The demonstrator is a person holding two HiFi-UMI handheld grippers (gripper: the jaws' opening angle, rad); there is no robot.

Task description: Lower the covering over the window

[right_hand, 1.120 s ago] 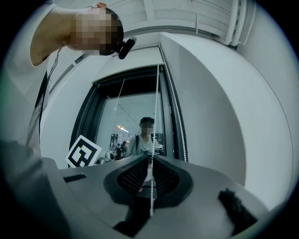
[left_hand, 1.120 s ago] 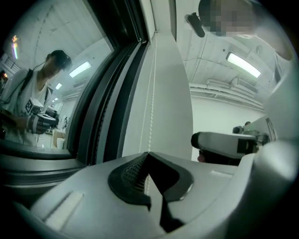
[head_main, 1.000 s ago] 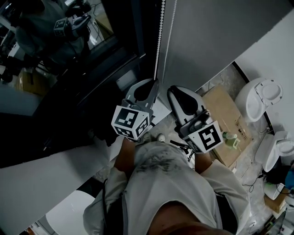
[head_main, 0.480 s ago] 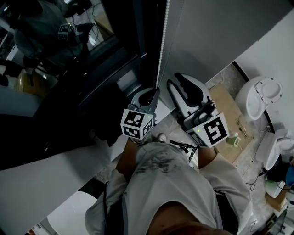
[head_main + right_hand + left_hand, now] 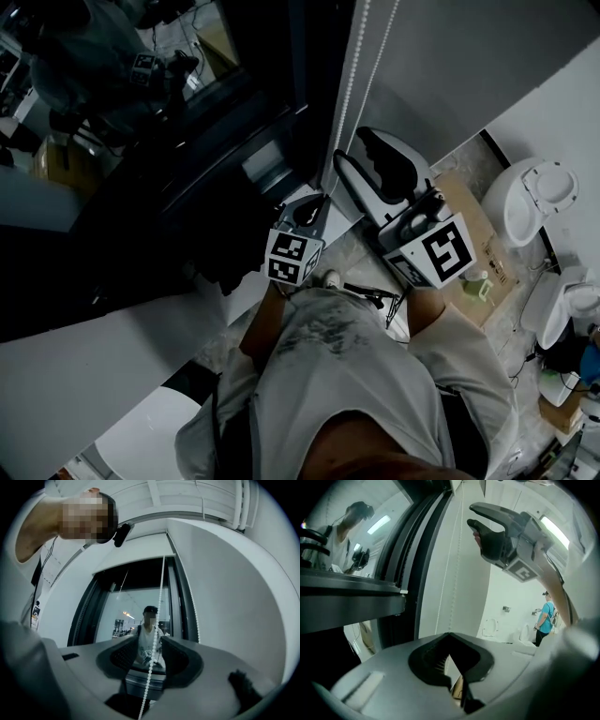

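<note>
A white bead chain (image 5: 359, 66) hangs in two strands beside the dark window (image 5: 187, 141). My left gripper (image 5: 319, 200) is the lower one and is shut on the bead chain (image 5: 456, 581), which runs down into its closed tips (image 5: 450, 633). My right gripper (image 5: 354, 148) stands higher, and its jaws have just been opening. In the right gripper view the bead chain (image 5: 151, 667) passes loose between the spread pads of that gripper (image 5: 149, 641). The pale edge of the blind (image 5: 136, 545) sits across the top of the window (image 5: 136, 616). My right gripper (image 5: 497, 531) also shows from below in the left gripper view.
The dark window frame and sill (image 5: 234, 187) lie to the left, a grey wall (image 5: 469, 56) to the right. Below on the floor are a cardboard sheet (image 5: 464, 211) and white toilet bowls (image 5: 534, 202). A person in blue (image 5: 546, 618) stands far off.
My left gripper has moved down with the chain in its closed jaws. My right gripper has opened off the chain and risen a little higher along it.
</note>
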